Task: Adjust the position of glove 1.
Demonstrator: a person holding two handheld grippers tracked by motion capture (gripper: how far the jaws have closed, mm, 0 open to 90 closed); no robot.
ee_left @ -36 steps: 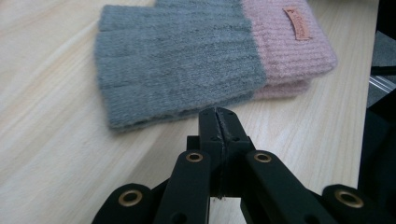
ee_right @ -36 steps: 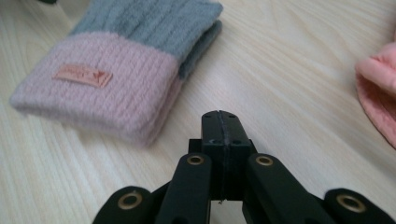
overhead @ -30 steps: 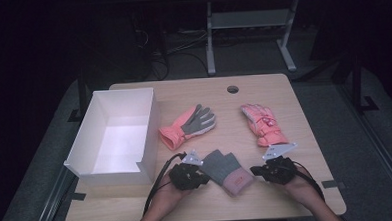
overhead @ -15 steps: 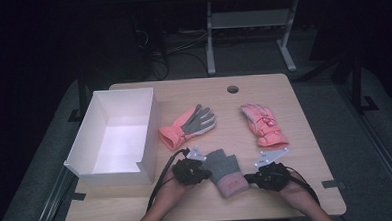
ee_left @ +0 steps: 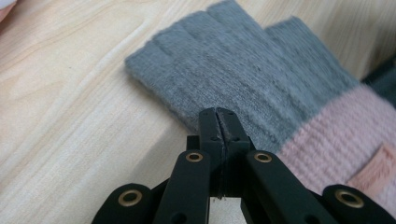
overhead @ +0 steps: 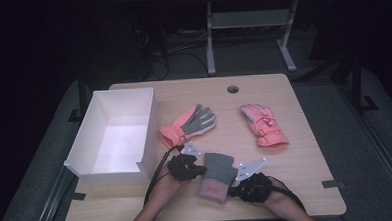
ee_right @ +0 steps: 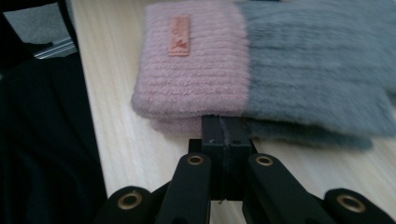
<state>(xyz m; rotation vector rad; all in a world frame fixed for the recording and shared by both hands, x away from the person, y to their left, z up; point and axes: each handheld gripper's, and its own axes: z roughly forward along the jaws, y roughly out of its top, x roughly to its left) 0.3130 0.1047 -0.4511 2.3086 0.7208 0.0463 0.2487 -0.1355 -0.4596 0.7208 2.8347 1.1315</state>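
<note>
Here a grey and pink knitted glove [overhead: 217, 175] lies flat near the front edge of the wooden surface [overhead: 306, 165], between the two grippers. The left gripper [overhead: 202, 168] has its jaws fully closed, tips against the edge of the grey finger part; whether they pinch the knit, I cannot tell. The right gripper [overhead: 233, 190] also has closed jaws, touching the edge of the pink cuff. A white box [overhead: 146, 132] stands to the left, and two pink gloves [overhead: 188, 125] lie farther back.
</note>
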